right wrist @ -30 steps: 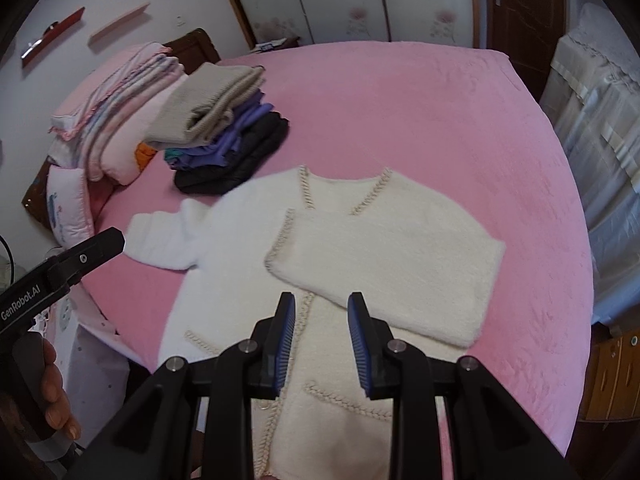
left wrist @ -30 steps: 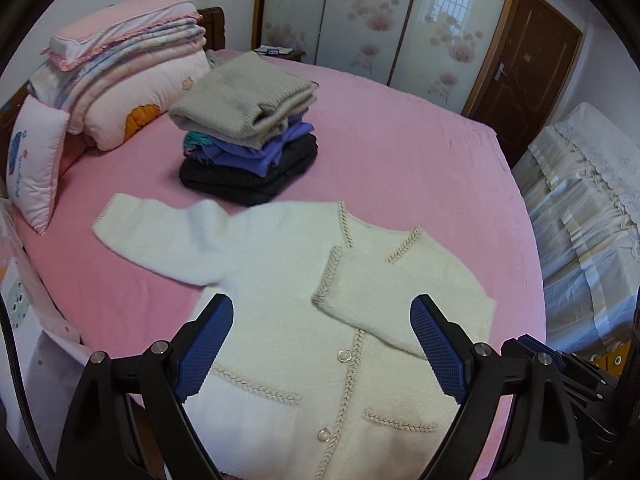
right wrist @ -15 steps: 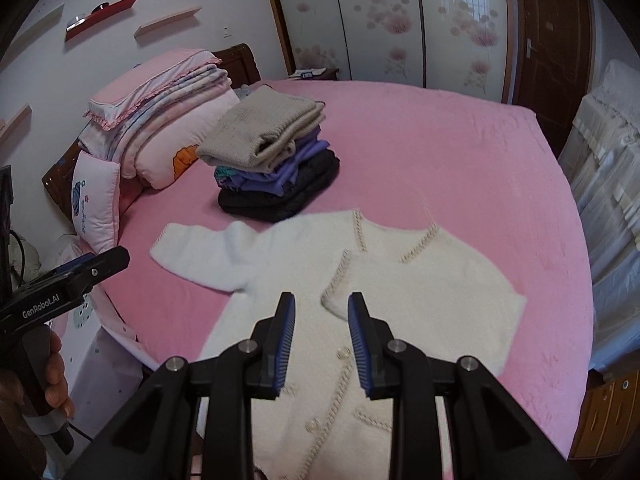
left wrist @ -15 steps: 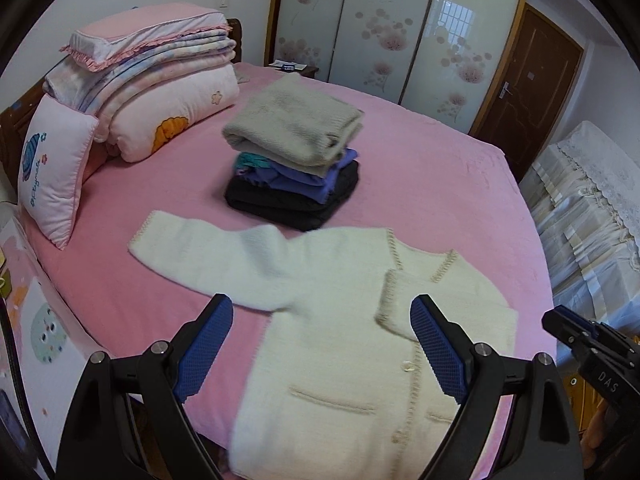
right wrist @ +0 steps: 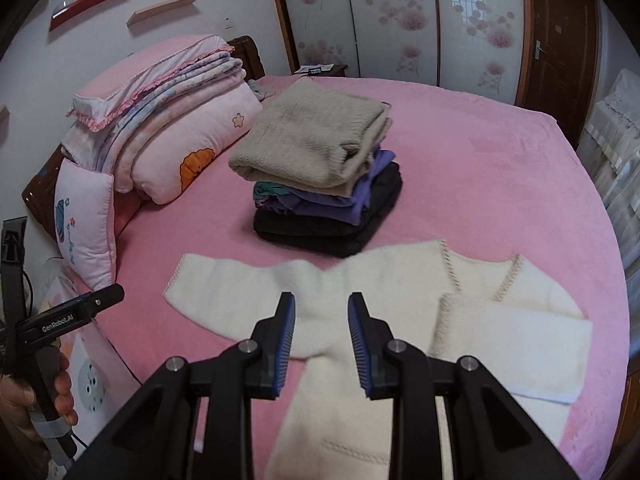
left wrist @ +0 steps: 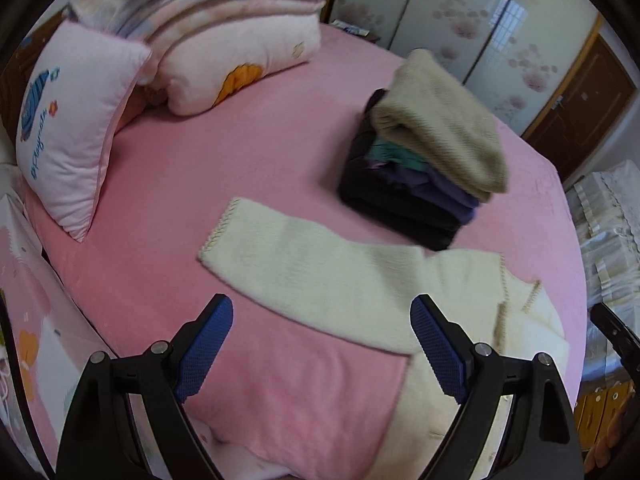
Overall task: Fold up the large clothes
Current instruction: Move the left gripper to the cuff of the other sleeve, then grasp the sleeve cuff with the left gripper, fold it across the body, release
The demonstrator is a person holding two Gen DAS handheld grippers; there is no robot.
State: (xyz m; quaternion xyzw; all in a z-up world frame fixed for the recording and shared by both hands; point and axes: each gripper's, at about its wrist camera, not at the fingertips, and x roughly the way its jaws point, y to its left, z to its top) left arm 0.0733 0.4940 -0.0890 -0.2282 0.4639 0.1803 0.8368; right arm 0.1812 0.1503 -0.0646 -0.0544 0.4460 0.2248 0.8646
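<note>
Cream knitted cardigan with braided trim (right wrist: 392, 304) flat on pink bedspread (right wrist: 480, 168), one sleeve already folded across chest, other sleeve (left wrist: 304, 264) outstretched just ahead of left claw (left wrist: 320, 344) | left claw released, wide | right claw (right wrist: 322, 336) half-parted, empty, above cardigan | step: second sleeve fold | next: pinch cuff, carry across chest.

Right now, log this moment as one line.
step: second sleeve | cardigan: flat on bed, one sleeve folded, other sleeve out | left gripper: open, empty | right gripper: open, empty
</note>
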